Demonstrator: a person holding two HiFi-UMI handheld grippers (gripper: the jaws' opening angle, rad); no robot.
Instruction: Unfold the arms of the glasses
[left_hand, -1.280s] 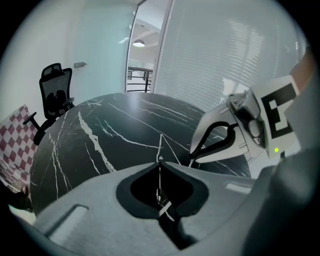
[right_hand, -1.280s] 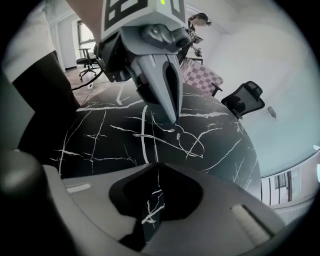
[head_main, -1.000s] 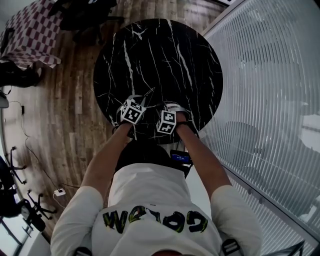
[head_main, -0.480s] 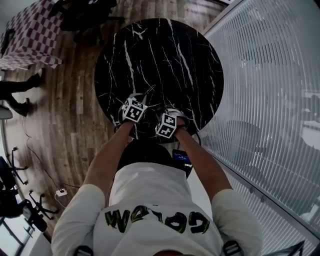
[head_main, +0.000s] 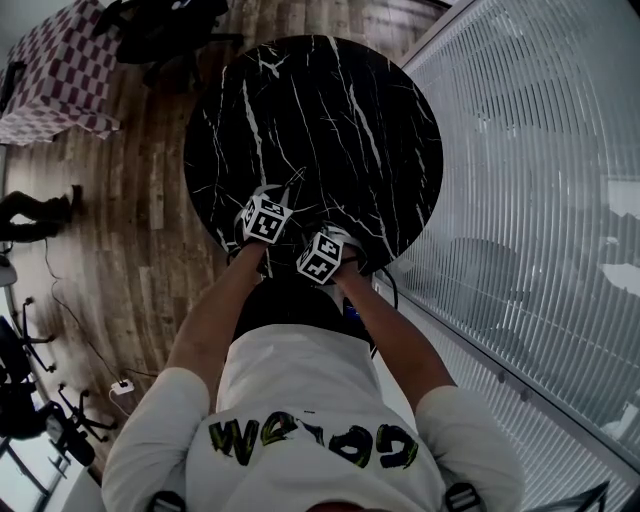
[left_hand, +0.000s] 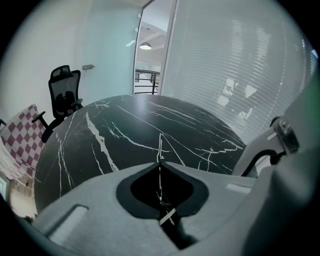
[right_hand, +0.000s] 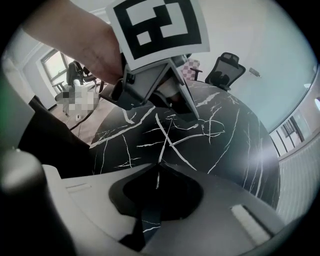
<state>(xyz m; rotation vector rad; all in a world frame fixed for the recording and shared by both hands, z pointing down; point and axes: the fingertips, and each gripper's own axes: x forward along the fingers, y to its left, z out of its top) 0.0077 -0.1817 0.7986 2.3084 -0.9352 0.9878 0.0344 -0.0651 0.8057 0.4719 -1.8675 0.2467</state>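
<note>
The glasses are thin wire ones, hard to see on the round black marble table (head_main: 330, 110). One fine wire (head_main: 297, 183) juts out past my left gripper (head_main: 284, 198), which is shut on the glasses near the table's near edge. In the left gripper view that wire (left_hand: 160, 147) rises straight from the closed jaw tips (left_hand: 160, 161). My right gripper (head_main: 337, 237) sits close beside the left one, its jaws shut on a thin glasses arm (right_hand: 165, 142) at the tips (right_hand: 159, 162). The right gripper view shows faint wire loops (right_hand: 202, 125) under the left gripper (right_hand: 192, 116).
A glass wall with blinds (head_main: 540, 200) runs along the right, close to the table edge. On the wooden floor stand a black office chair (left_hand: 62, 92) and a checkered cloth (head_main: 60, 75). Someone's legs (head_main: 35, 215) show at the far left.
My right gripper has shifted left toward the left gripper and rolled, its marker cube now tilted. The left gripper has stayed put. The legs at the far left have moved.
</note>
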